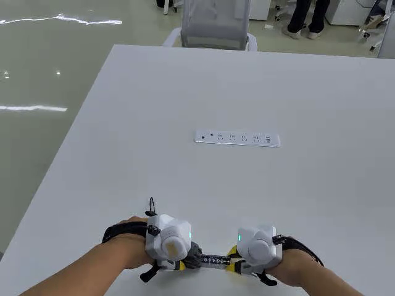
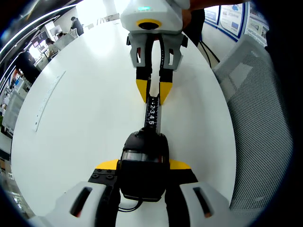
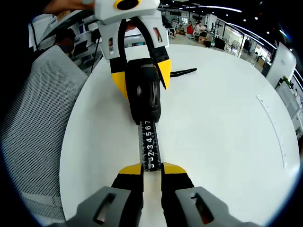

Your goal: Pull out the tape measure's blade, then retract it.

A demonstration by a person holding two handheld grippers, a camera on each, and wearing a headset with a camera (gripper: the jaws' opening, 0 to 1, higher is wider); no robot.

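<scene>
Blade is out by a short stretch, its printed low single digits reading along the span between the two tools. The tape measure is at the near edge of the counter, right in front of the person and well short of the power strip at mid-counter. Whether it rests on the counter or hangs just above it I cannot tell.

The left hand-held gripper is clamped across the case, one yellow tip on each flank. That grip likely anchors the body so the pull has something to work against. The right hand-held gripper is pinched on the blade's free end, its tips closed over the first markings. The two tools face each other along one line, which should keep the blade straight and flat rather than kinked or twisted.

Most of the blade appears to be inside the case, so the pull-out looks to be in its early part. The next move would call for the right tool to draw away along that same line while the left holds firm. The blade is thin and smooth. If it slips from the pinch, it would probably snap back, so the return is better eased in than let go.
</scene>
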